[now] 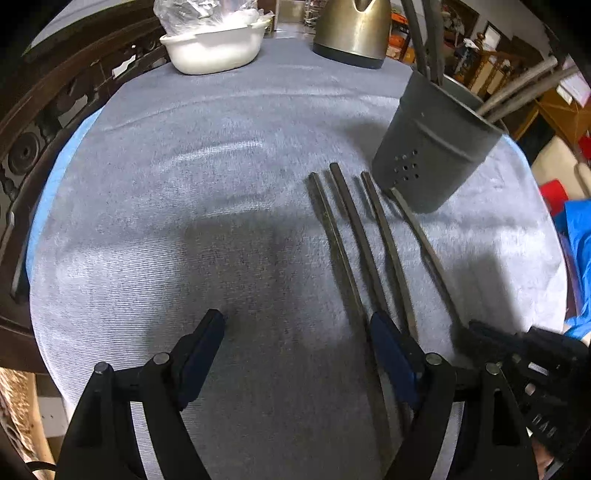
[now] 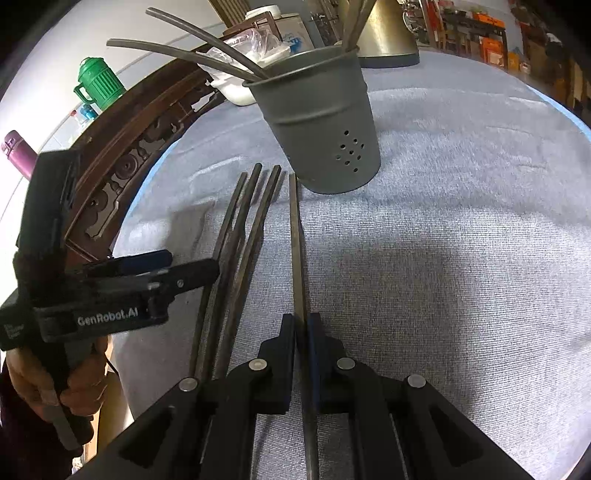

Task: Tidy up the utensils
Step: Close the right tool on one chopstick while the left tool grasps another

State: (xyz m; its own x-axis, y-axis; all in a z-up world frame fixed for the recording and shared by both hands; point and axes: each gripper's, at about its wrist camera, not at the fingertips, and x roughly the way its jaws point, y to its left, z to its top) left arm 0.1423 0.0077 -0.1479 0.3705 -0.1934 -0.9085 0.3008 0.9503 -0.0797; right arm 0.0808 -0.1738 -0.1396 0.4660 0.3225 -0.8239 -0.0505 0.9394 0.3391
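1. Nearest the right wrist camera, the right tool is pinching one dark chopstick between its closed pads; the stick is running straight ahead along the grey cloth, its far tip lying just beside the foot of the holder, so this piece is gripped but judging by its line is not yet lifted
2. Beside it, the left tool is standing wide open over the cloth with nothing pressed between its pads; its right pad is sitting over the near ends of the loose sticks, not gripping any of them
3. Three more chopsticks are lying side by side on the desk, fanning slightly toward their far tips, all still waiting to be put away
4. Further off, the grey perforated utensil holder is standing upright just beyond the stick tips; several long sticks are already leaning out of its mouth, so part of the sorting looks done
5. By this count, four sticks are remaining outside the holder, one of them in hand
6. At the far edge, a white basin with a plastic bag and a metal kettle are sitting untouched, seemingly outside the job
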